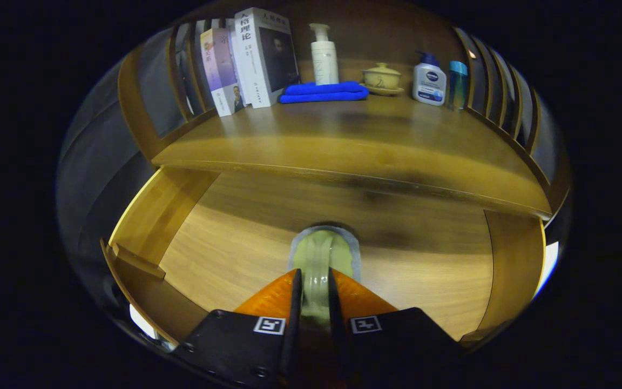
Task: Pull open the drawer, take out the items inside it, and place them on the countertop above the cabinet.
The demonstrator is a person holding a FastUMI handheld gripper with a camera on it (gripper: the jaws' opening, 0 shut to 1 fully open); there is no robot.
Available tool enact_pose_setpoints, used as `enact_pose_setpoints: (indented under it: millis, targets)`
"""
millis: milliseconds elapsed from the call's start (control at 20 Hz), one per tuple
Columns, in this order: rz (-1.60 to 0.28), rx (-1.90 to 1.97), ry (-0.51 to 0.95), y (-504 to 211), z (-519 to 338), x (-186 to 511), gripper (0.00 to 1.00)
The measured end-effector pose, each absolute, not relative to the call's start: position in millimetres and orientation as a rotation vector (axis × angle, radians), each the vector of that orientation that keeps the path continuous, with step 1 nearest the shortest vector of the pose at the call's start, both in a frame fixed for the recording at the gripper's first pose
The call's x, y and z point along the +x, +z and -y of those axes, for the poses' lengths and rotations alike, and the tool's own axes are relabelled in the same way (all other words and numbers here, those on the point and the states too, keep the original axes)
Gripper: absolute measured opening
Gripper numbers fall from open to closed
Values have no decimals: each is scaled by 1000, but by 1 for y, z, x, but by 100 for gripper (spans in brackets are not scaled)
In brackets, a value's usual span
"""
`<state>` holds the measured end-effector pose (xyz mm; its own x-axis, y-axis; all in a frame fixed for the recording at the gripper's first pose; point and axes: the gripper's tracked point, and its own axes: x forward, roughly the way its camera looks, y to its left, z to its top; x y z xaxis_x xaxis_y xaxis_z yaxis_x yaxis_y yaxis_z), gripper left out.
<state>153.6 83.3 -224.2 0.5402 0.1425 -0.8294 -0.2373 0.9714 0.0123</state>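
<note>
With the drawer (pixel 224 237) already pulled open at lower centre of the frame, a pale green item (pixel 323 256) is seen clamped between the fingers of the tool (pixel 315 292), its lift to the counter (pixel 343 140) above judged still outstanding.

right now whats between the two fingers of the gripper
In the gripper view, a pale green soft item with a grey rim sits pinched between the fingers of the gripper, over the open drawer. Both fingers press on it.
</note>
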Motion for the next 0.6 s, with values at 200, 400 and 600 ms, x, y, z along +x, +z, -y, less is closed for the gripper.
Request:
enact_pose_setpoints:
  millis: [200, 400, 600]
  targets:
    - [-964, -135, 285, -223, -87, 149, 24]
    - [-890, -157, 327, -210, -92, 149, 24]
    - [-850, -162, 364, -195, -93, 144, 24]
